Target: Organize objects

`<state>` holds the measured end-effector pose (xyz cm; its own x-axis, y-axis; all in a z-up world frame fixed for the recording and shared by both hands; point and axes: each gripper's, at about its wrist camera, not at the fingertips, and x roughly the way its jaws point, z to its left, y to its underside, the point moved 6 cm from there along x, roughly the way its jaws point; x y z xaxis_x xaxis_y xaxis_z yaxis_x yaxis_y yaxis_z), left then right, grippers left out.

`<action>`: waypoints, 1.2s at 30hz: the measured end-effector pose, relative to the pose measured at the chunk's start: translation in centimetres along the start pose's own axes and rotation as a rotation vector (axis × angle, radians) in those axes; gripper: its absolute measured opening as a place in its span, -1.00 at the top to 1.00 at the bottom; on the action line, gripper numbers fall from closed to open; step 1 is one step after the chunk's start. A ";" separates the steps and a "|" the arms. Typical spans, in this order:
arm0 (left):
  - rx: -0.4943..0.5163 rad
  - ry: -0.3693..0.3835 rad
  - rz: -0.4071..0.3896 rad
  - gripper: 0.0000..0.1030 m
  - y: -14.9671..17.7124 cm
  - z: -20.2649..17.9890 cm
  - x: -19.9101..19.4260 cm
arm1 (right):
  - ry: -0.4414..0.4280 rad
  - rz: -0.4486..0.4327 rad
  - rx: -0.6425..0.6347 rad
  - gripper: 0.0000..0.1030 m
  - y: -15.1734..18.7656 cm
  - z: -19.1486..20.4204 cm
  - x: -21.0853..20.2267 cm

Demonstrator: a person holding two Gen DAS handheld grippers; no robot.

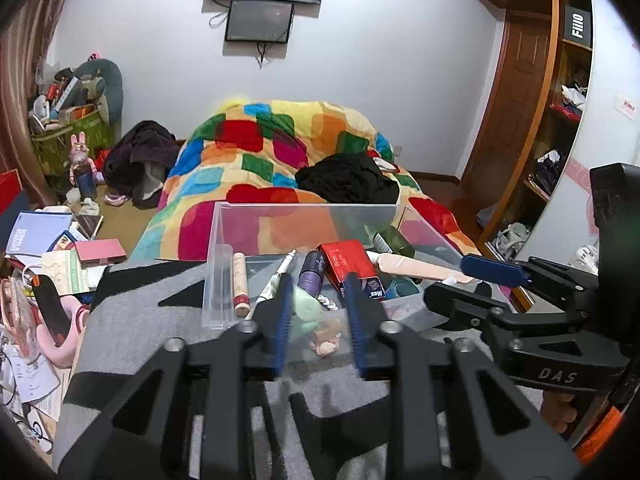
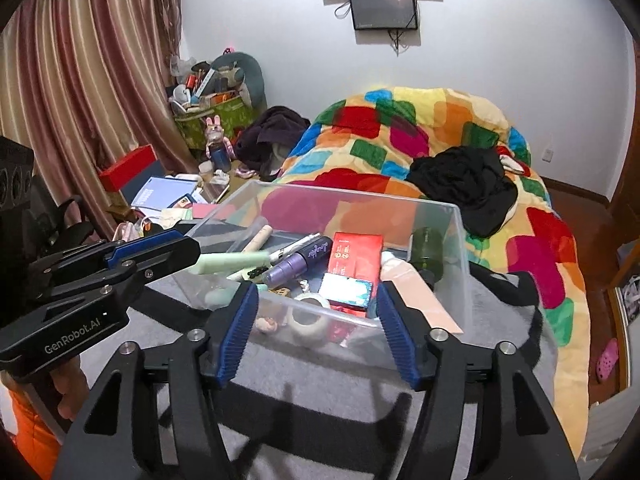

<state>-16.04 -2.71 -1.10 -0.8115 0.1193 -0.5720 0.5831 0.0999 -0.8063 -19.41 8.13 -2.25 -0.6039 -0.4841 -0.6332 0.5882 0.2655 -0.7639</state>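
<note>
**Clear bin sitting full on the grey blanket, both grippers open in front of it**

Clear plastic bin [image 2: 456,240] is sitting on a grey-and-black blanket [image 2: 320,380] at the foot of a bed, with a patchwork quilt [image 2: 440,128] of bright colours lying heaped behind it and a black garment [image 2: 464,184] resting on the quilt. Inside the bin a red box [image 2: 354,256] is lying near the middle, a peach tube [image 2: 412,292] is leaning along its right side, and a dark green bottle [image 2: 428,252] is lying in the far right corner. A purple tube [image 2: 296,264] is lying left of the red box, a pale green tube [image 2: 232,260] is resting further left, and a roll of white tape [image 2: 308,318] is sitting against the near wall.

Right gripper [image 2: 316,324] is hovering at the near wall with its jaws standing apart and nothing pressed between them. Left gripper [image 1: 318,316] is pointing into the bin's near left part, its jaws also standing open, narrower, gripping nothing.
</note>
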 end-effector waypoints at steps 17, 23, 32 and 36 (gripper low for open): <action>0.015 -0.034 -0.040 -0.53 2.3 -0.9 -0.7 | 0.044 -0.053 -0.014 -0.41 1.6 -1.3 -1.8; 0.006 -0.034 -0.035 -0.55 2.9 -0.8 -0.5 | 0.044 -0.040 -0.007 -0.41 2.1 -1.4 -1.4; 0.001 -0.034 -0.033 -0.56 3.0 -0.7 -0.4 | 0.040 -0.033 -0.005 -0.41 2.4 -1.3 -1.2; 0.001 -0.033 -0.033 -0.57 3.0 -0.7 -0.4 | 0.037 -0.031 -0.005 -0.41 2.5 -1.2 -1.1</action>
<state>-13.89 -1.78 -3.21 -0.8312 0.0834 -0.5496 0.5558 0.1026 -0.8250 -17.91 10.28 -3.65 -0.6410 -0.4612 -0.6136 0.5667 0.2548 -0.7835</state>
